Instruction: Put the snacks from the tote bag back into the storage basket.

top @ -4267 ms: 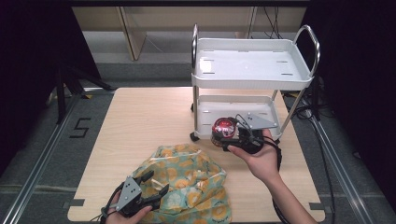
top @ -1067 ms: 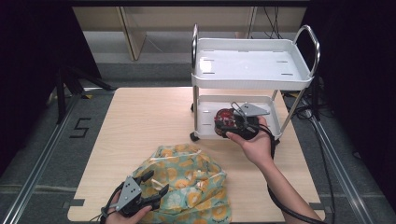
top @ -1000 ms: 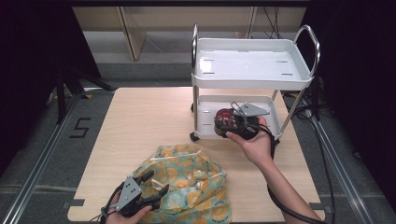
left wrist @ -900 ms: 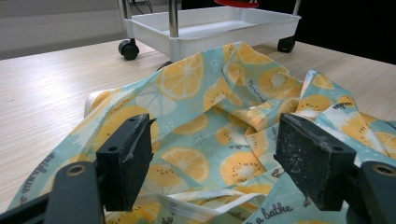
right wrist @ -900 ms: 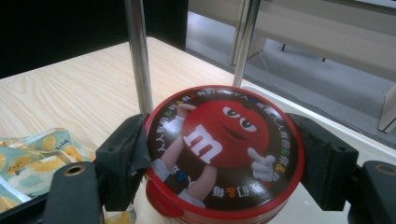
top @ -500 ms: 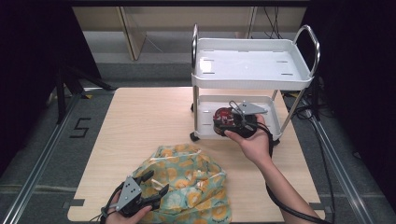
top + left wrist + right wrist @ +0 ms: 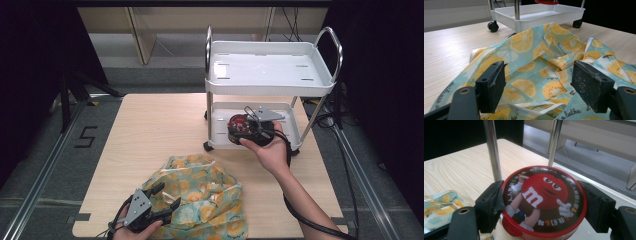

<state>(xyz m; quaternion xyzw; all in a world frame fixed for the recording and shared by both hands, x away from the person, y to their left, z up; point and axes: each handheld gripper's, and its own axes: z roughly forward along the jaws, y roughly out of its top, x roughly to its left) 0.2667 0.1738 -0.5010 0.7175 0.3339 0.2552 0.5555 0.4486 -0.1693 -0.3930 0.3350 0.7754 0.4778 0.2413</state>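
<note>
A round red candy tin (image 7: 541, 195) with a cartoon figure on its lid sits between the jaws of my right gripper (image 7: 544, 203), which is shut on its sides. In the high view the tin (image 7: 238, 123) and right gripper (image 7: 243, 131) are at the front of the white cart's lower shelf (image 7: 220, 136). Whether the tin rests on the shelf, I cannot tell. My left gripper (image 7: 167, 196) stands open at the table's front edge, over a fruit-print cloth bag (image 7: 210, 195). Its jaws straddle the bag (image 7: 536, 62) without pressing on it.
The two-shelf white cart stands on castors at the table's back right, its top shelf (image 7: 270, 91) bare. Chrome posts (image 7: 491, 150) rise just left of and behind the tin. Bare wood (image 7: 150, 130) lies left of the cart. A corner of the bag (image 7: 439, 205) lies nearby.
Since the earliest frame my right hand has carried the tin a little farther back, in over the cart's lower shelf. Over the last second both hands have kept still.
</note>
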